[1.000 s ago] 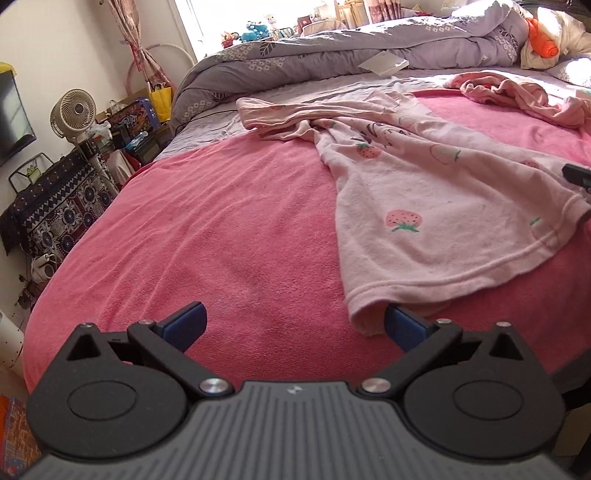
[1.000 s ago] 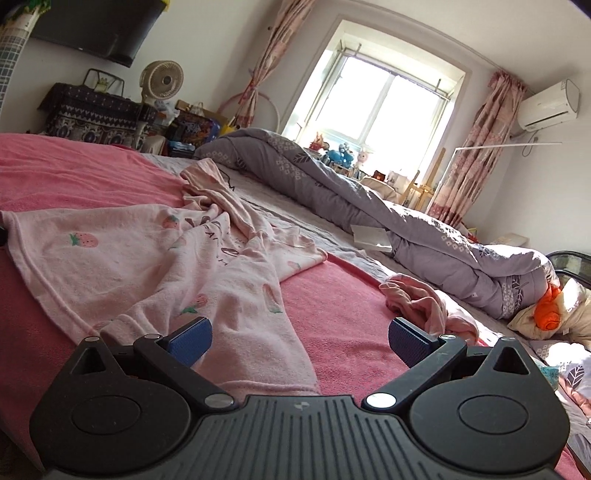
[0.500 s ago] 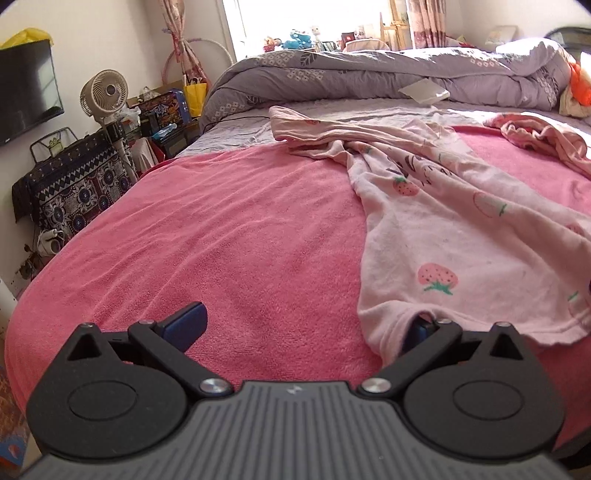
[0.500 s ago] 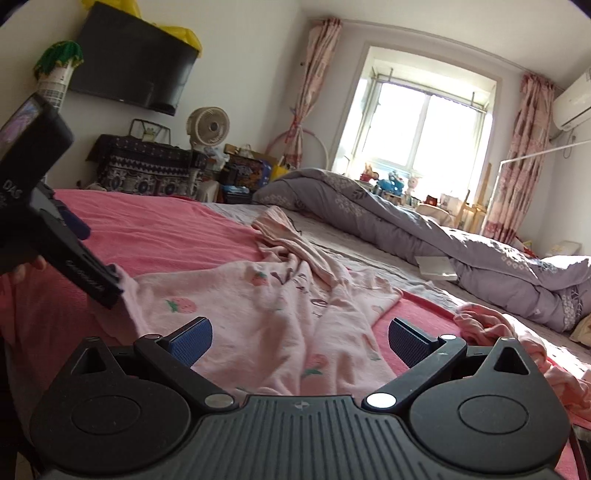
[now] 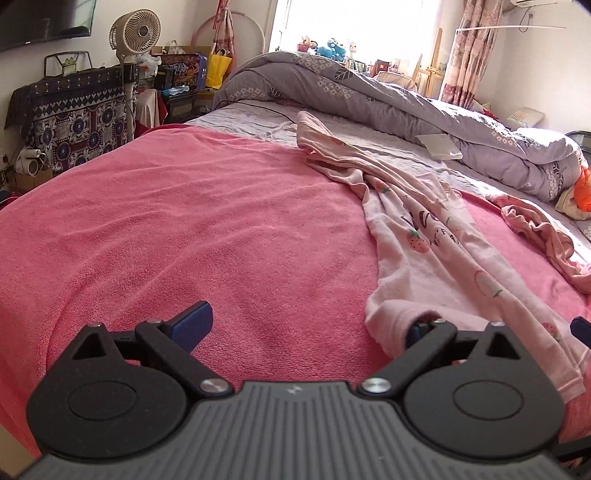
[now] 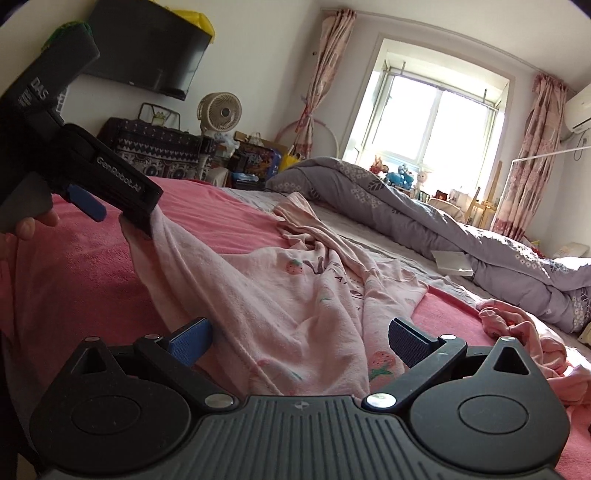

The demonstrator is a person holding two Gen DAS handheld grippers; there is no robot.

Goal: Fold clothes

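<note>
A pale pink garment with strawberry prints (image 5: pixel 436 254) lies spread and rumpled on the pink blanket (image 5: pixel 207 229). My left gripper (image 5: pixel 306 325) is open; its right finger is tucked under the garment's near hem corner, which drapes over it and lifts off the blanket. In the right wrist view the left gripper (image 6: pixel 110 206) shows at left with the corner (image 6: pixel 162 236) hanging from it. My right gripper (image 6: pixel 299 339) is open and empty, with the garment's near hem (image 6: pixel 295 332) between its fingers.
A second crumpled pink garment (image 5: pixel 546 236) lies at the right. A grey quilt (image 5: pixel 388 99) runs along the back of the bed with a white card (image 5: pixel 439 146) on it. A fan (image 5: pixel 135 27), a covered cabinet and boxes stand at the left wall.
My left gripper has moved in under the hem corner and lifted it. My right gripper has come closer to the near hem. Both views have tilted up.
</note>
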